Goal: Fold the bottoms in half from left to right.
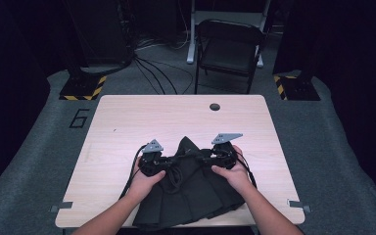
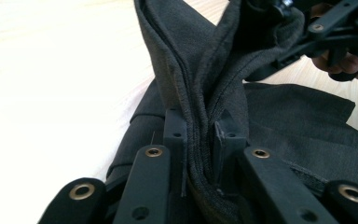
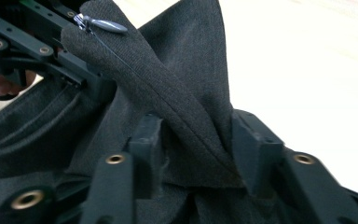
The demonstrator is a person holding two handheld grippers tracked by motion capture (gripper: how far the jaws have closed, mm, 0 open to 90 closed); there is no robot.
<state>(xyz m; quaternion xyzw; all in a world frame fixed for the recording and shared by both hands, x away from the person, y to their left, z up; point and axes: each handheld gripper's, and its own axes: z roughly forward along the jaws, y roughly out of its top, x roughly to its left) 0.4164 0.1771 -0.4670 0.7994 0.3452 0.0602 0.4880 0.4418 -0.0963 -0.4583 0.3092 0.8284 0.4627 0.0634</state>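
The dark pleated garment (image 1: 186,193), probably a skirt though the folds hide its full cut, lies on the near half of the bench (image 1: 127,117), and it looks light, soft and limp, so it will sag wherever it is not held. The left claw (image 2: 199,140) is clamped narrow on the thick seamed edge, the firmest place to hold. Farther along, the right claw (image 3: 193,140) stands half-wide around a raised fold near the zipper pull (image 3: 103,24).

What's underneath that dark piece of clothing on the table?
The dark garment lies on the wooden table, with bare tabletop showing around it. Its top edge is lifted up by the left gripper and right gripper. Anything beneath the flat part is covered.
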